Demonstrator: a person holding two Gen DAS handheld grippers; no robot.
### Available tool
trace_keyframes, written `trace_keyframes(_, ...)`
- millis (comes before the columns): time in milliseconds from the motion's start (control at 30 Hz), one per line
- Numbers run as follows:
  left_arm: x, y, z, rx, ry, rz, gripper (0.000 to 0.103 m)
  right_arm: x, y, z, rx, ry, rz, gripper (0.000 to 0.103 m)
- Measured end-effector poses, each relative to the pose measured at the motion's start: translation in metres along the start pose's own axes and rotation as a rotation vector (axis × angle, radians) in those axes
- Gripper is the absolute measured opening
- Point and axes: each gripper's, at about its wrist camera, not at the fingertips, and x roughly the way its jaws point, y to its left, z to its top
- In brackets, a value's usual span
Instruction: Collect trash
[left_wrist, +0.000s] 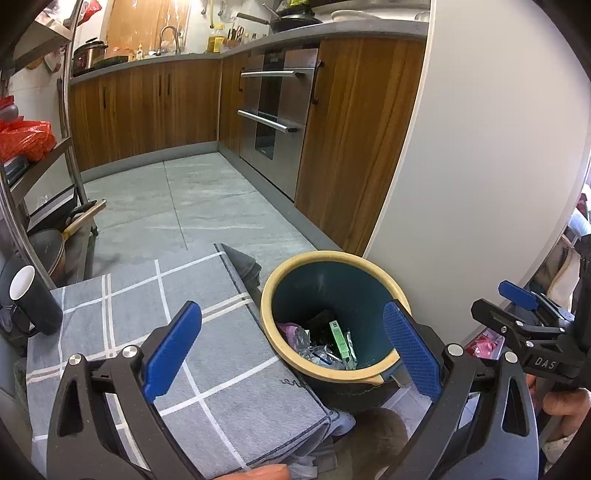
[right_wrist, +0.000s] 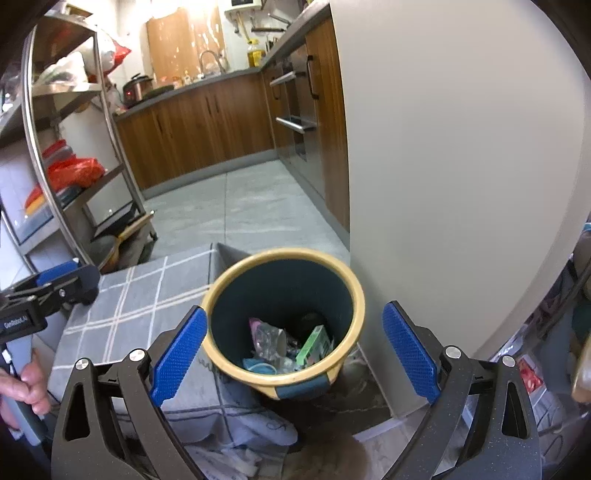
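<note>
Right, both claws are spread wide and empty: left gripper (left_wrist: 291, 354) hangs over the cloth edge, right gripper (right_wrist: 295, 350) straddles the bin (right_wrist: 354, 291) without touching it. Bin stands on the floor at 12 o'clock from your right gripper, about 1 o'clock from your left, just beside the white wall panel (right_wrist: 461, 147).

Trash (right_wrist: 280, 347) lies at the bottom: crinkled clear film, a green carton (right_wrist: 314, 345), something pink. All probably light, soft and crushable; film will be slippery, so pinch the carton by its flat faces.

Bin looks like stiff, smooth plastic, dark tapered wall with a rounded cream rim; take it by the rim. The grey checked cloth (left_wrist: 192, 332) is soft woven fabric, likely to bunch. Deeper contents are too shadowed to tell.
</note>
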Motion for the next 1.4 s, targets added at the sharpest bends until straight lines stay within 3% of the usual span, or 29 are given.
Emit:
trace_keyframes(400,0.007,-0.006,-0.005,0.017,0.009,0.002,0.097,-0.01,0.002,-0.001,0.001,-0.044,0.007,0.096)
trace_keyframes(1400,0.012,-0.006,-0.008,0.012,0.017,0.008,0.097,-0.008,0.005,-0.002,0.005,-0.036,0.01,0.097)
